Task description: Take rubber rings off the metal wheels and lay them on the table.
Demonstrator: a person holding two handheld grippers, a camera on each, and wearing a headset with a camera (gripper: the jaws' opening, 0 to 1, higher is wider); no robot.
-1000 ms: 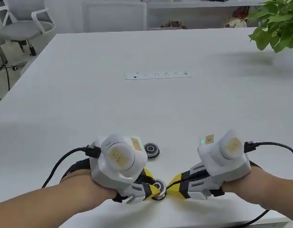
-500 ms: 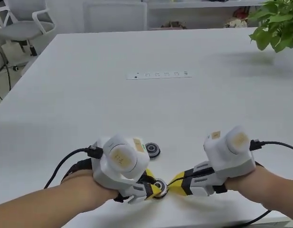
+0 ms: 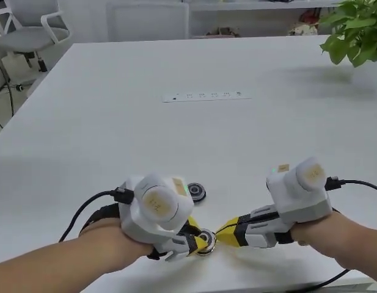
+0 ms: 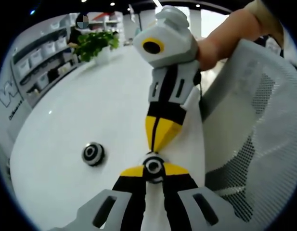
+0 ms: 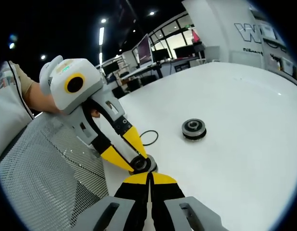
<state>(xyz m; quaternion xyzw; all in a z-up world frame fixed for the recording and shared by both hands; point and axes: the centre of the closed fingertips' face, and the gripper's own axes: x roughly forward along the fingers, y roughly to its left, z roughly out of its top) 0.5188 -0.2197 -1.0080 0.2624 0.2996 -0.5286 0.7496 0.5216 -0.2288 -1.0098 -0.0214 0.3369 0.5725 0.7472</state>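
a white worktop [image 3: 176, 134] seen from above, with two hand-held grippers meeting close to its near edge, about midway along it. the left gripper [image 3: 197, 243] has its yellow-tipped jaws closed narrowly on a small metal wheel [image 3: 204, 237], one jaw on each side, holding it at or just above the surface. the right gripper [image 3: 220, 232] comes in from the opposite side with its jaws pressed together to a point that touches the wheel's rim. whether a bit of rubber is nipped between them cannot be told.

the held wheel is a round disc with no long side. its flat face and centre hole are turned upward and toward the left gripper's camera. a dark rubber ring [image 4: 153, 177] runs around its edge.

a second wheel [image 3: 195, 192] lies flat a little farther in from the near edge, axle upright. just beside it, in the right gripper view, is a thin black loop [image 5: 148, 138] that looks like a freed ring.

the wheel is likely hard, smooth and heavy for its size, so it may twist in the jaws. the ring is likely soft and stretchy, best pinched at its outer edge and peeled sideways off the rim.
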